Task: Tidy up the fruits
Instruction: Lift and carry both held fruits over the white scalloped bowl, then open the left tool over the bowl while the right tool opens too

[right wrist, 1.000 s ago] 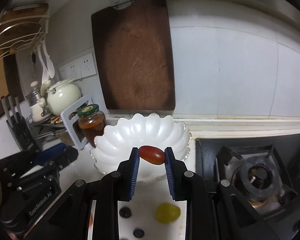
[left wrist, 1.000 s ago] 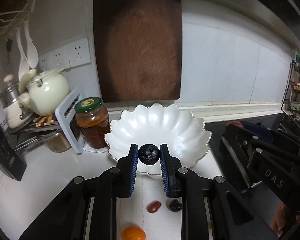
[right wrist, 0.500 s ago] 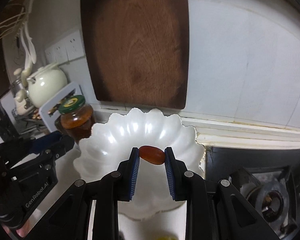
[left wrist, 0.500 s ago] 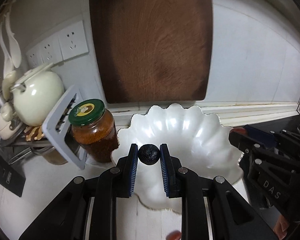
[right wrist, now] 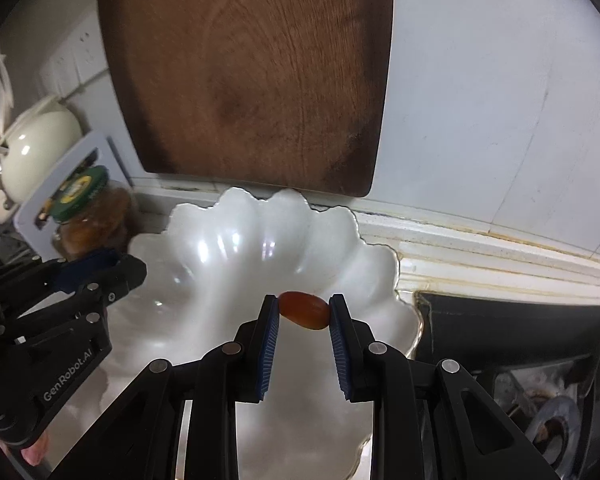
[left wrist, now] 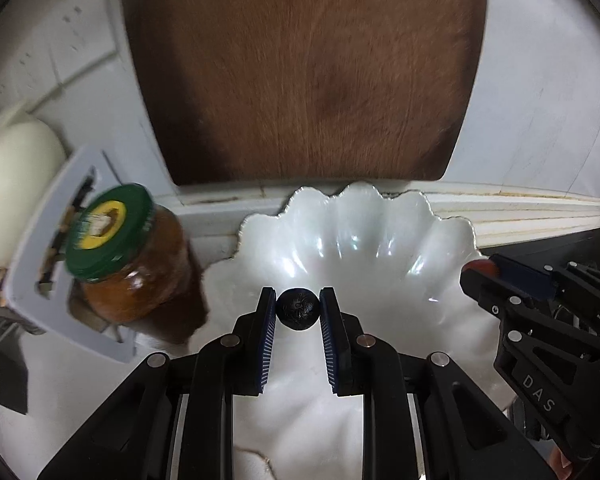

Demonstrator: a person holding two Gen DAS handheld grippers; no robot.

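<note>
My left gripper (left wrist: 298, 312) is shut on a small dark wrinkled fruit (left wrist: 298, 309) and holds it above the white scalloped bowl (left wrist: 380, 248). My right gripper (right wrist: 304, 312) is shut on a red oval fruit (right wrist: 305, 310) and holds it above the same bowl (right wrist: 228, 264). The right gripper also shows at the right edge of the left wrist view (left wrist: 484, 270), with the red fruit at its tip. The left gripper shows at the left of the right wrist view (right wrist: 112, 268). The visible part of the bowl holds nothing.
A brown cutting board (left wrist: 300, 68) leans on the wall behind the bowl. A green-lidded jar (left wrist: 128, 256), a grey slotted rack (left wrist: 48, 280) and a cream teapot (left wrist: 12, 184) stand left of it. A gas stove (right wrist: 520, 344) lies to the right.
Both grippers have moved forward with their fruits, from in front of the bowl to above it. The loose fruits on the counter have dropped out of view.
</note>
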